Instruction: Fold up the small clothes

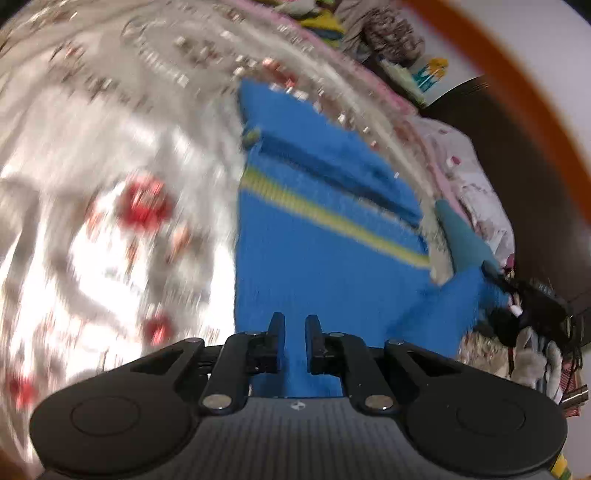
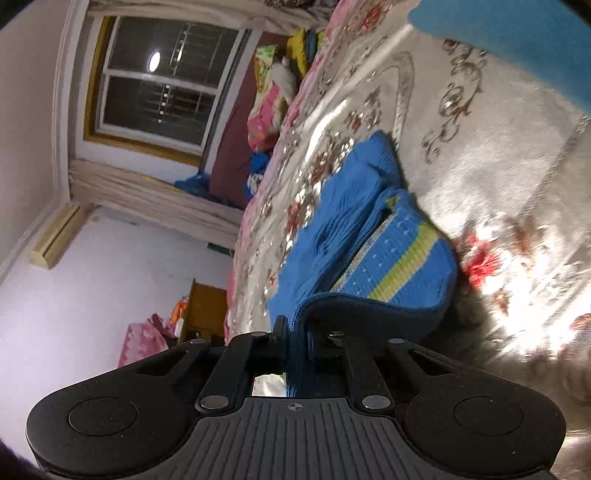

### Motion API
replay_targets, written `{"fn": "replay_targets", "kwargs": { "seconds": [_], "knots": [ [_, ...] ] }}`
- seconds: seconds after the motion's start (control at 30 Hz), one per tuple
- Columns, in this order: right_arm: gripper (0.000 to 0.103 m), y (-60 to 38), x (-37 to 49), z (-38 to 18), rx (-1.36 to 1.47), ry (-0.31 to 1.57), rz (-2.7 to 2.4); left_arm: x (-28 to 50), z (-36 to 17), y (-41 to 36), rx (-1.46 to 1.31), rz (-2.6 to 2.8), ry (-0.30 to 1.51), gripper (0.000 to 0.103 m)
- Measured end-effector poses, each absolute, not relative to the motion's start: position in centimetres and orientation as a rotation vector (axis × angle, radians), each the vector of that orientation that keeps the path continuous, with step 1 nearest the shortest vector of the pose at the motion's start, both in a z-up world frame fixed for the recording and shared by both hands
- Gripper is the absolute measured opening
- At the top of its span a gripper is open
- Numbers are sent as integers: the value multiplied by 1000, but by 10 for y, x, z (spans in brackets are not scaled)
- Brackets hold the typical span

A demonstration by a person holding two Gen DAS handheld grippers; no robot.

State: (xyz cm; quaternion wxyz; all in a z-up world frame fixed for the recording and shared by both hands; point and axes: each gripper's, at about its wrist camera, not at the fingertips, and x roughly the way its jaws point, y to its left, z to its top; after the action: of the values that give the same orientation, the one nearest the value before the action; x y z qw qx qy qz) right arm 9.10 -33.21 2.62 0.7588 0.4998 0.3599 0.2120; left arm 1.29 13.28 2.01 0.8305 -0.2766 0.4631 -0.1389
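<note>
A small blue knitted sweater [image 1: 325, 236] with a yellow-green stripe lies on a white floral bedspread [image 1: 110, 155]. My left gripper [image 1: 294, 325] is shut on the sweater's near edge, with the blue knit between its fingers. In the right wrist view the sweater [image 2: 369, 236] lies partly folded, one layer turned over. My right gripper [image 2: 295, 325] is shut on its dark blue ribbed hem, which rises off the bedspread [image 2: 498, 147]. The right hand and its gripper [image 1: 532, 302] show at the sweater's far corner in the left wrist view.
Pink pillows and piled clothes [image 2: 269, 99] lie at the bed's far end under a window [image 2: 162, 81]. A wooden cabinet [image 2: 207, 310] stands beside the bed. More clothes and a bag [image 1: 391, 33] lie along the bed's edge.
</note>
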Motion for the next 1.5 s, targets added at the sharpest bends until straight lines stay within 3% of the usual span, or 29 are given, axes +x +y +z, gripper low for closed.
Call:
{"fn": "replay_targets", "kwargs": {
  "seconds": [0.33,0.63,0.93,1.5],
  "knots": [
    [11,-340,82,22,1113,761,462,0,-6,106,-548,-274,1027,23],
    [11,-350,78,11,1149,753,450,-5,5,100,-428,-171,997,29],
    [11,-348,79,1,1166,762,455,32,0,99,-397,-147,939,36],
    [11,-346,83,-11,1185,788,464,10,-15,106,-629,-389,1012,36]
  ]
}}
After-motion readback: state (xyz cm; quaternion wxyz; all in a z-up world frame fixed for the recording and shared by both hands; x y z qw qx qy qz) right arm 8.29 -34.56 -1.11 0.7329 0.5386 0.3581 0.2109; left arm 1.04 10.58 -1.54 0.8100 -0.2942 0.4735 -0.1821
